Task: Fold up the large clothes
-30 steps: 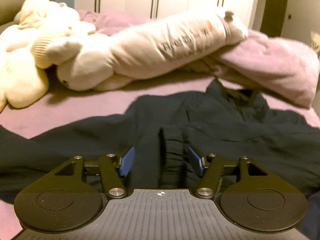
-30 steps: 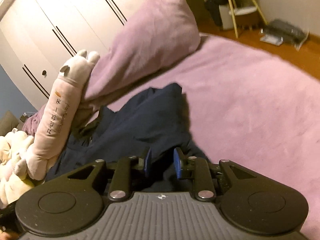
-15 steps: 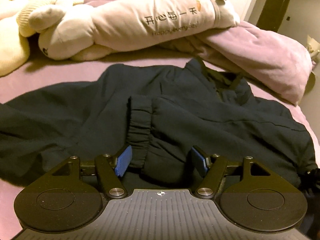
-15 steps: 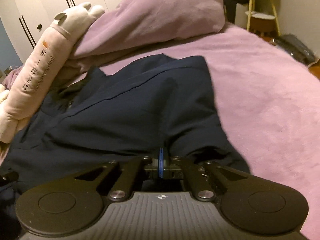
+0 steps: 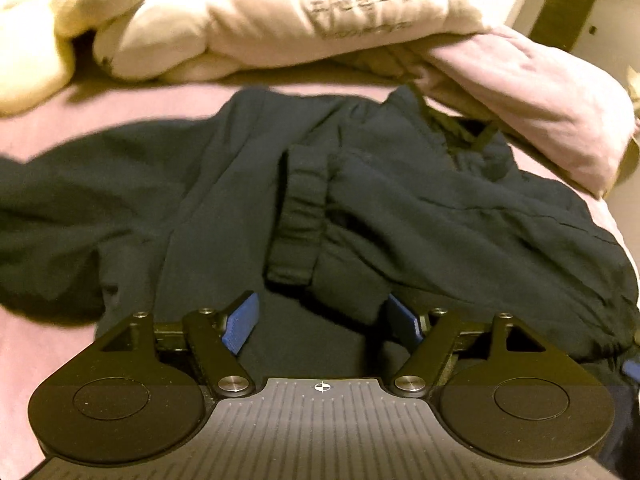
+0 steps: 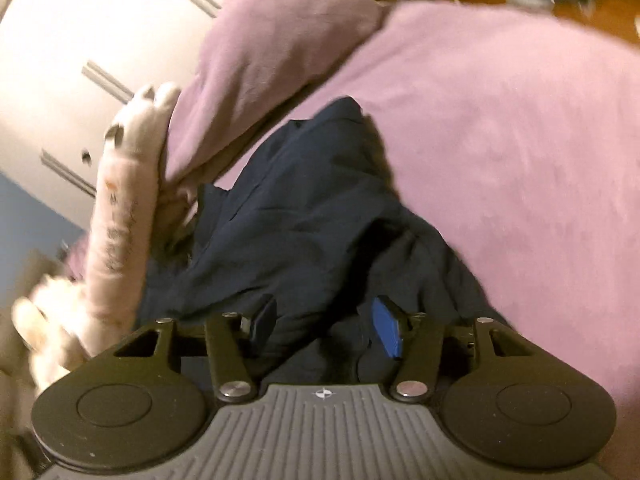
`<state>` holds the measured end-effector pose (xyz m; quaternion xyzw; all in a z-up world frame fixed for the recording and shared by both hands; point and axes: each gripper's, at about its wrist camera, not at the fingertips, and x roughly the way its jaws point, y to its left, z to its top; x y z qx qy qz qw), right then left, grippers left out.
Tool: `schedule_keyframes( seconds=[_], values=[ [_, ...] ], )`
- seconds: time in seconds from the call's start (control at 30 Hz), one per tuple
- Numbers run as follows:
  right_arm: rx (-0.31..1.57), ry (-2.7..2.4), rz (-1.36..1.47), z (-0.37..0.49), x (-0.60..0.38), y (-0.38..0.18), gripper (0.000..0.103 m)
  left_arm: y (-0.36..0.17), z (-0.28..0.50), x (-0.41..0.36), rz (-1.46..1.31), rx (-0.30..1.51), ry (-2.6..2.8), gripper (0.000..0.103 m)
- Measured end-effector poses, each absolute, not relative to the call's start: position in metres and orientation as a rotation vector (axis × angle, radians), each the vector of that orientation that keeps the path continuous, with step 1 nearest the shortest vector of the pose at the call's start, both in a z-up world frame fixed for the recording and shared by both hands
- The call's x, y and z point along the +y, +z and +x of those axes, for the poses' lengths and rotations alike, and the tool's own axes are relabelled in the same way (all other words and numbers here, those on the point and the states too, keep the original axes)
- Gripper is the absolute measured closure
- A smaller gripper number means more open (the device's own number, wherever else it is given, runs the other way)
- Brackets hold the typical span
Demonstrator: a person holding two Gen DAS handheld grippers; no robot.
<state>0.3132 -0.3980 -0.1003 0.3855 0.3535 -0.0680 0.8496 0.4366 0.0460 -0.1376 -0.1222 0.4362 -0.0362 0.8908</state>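
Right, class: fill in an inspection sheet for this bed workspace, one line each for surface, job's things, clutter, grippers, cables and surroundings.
Surface: pink bedsheet, soft, bare on one side.
Job's things: dark navy jacket lying rumpled on the sheet, one elastic cuff laid across its body.
Clutter: long cream plush pillow with printed lettering, pale plush toys, pink pillow at the jacket's far edge.
Grippers: left gripper open, jaws just widened over the cloth; right gripper open, jaws just reopened, fabric between but not pinched.
Cables: nothing seen.
Surroundings: white wardrobe doors, wooden floor.
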Motion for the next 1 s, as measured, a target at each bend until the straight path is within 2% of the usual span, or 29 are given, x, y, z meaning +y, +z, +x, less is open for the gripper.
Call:
schedule_keyframes(
  seconds=[0.13, 0.2, 0.27, 0.3, 0.67, 0.93, 1.0],
  values=[
    [0.731, -0.149, 0.922, 0.324, -0.409, -0.11, 0.062, -0.137, 0.435, 0.041, -0.248, 0.903, -0.062, 0.026],
    [0.722, -0.155, 0.959, 0.33, -0.411, -0.113, 0.081, -0.136, 0.435, 0.038, -0.227, 0.903, -0.06, 0.026],
    [0.722, -0.167, 0.916, 0.334, -0.41, -0.112, 0.092, -0.137, 0.436, 0.037, -0.223, 0.903, -0.057, 0.026],
    [0.72, -0.169, 0.877, 0.335, -0.408, -0.11, 0.093, -0.137, 0.437, 0.037, -0.223, 0.906, -0.055, 0.025],
    [0.745, -0.294, 0.512, 0.344, -0.384, -0.101, 0.096, -0.14, 0.441, 0.028, -0.167, 0.905, -0.059, 0.019],
    [0.786, -0.289, 0.275, 0.354, -0.363, -0.101, 0.093, -0.142, 0.442, 0.034, -0.209, 0.922, -0.061, 0.015],
    [0.798, -0.278, 0.23, 0.353, -0.36, -0.098, 0.09, -0.142, 0.441, 0.038, -0.226, 0.931, -0.059, 0.016]
  ],
)
